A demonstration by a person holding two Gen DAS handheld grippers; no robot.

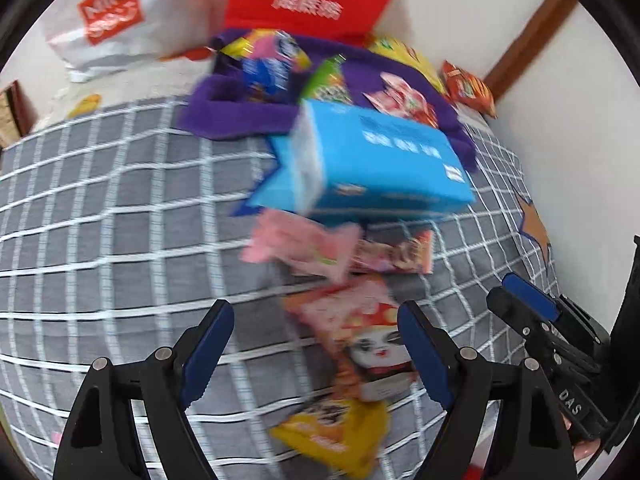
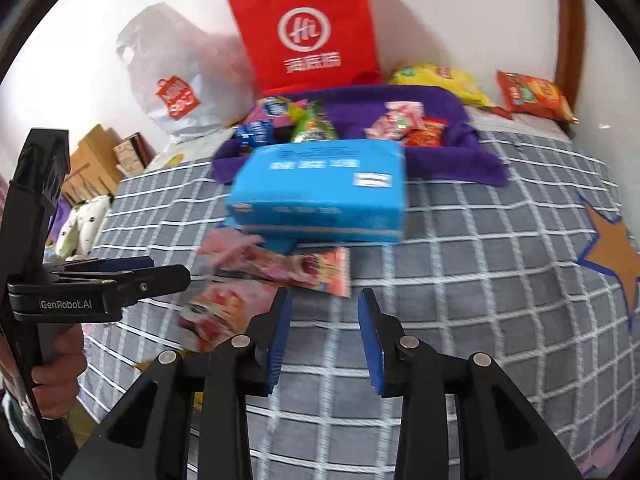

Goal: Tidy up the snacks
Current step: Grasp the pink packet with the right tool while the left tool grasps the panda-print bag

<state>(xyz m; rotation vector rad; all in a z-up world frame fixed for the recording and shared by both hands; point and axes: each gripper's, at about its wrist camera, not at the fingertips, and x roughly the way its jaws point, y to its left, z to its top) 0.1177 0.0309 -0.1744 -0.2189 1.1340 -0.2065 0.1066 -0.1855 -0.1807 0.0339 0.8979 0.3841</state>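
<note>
Left jaws (image 1: 316, 336): stood wide, empty, over a panda packet (image 1: 360, 340).
Right jaws (image 2: 325, 334): part open, empty, above the quilt (image 2: 480, 280).
Middle: blue box (image 2: 320, 190) on loose packets.
Far: purple tray (image 2: 460, 160) held snacks; red bag (image 2: 308, 28) behind.

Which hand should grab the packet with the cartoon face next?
Probably left. The left gripper hangs open right over the cartoon face packet, which shows between its fingers. The right gripper is open too, but it has only grey checked blanket under it, and the packet lies off to its left.
</note>
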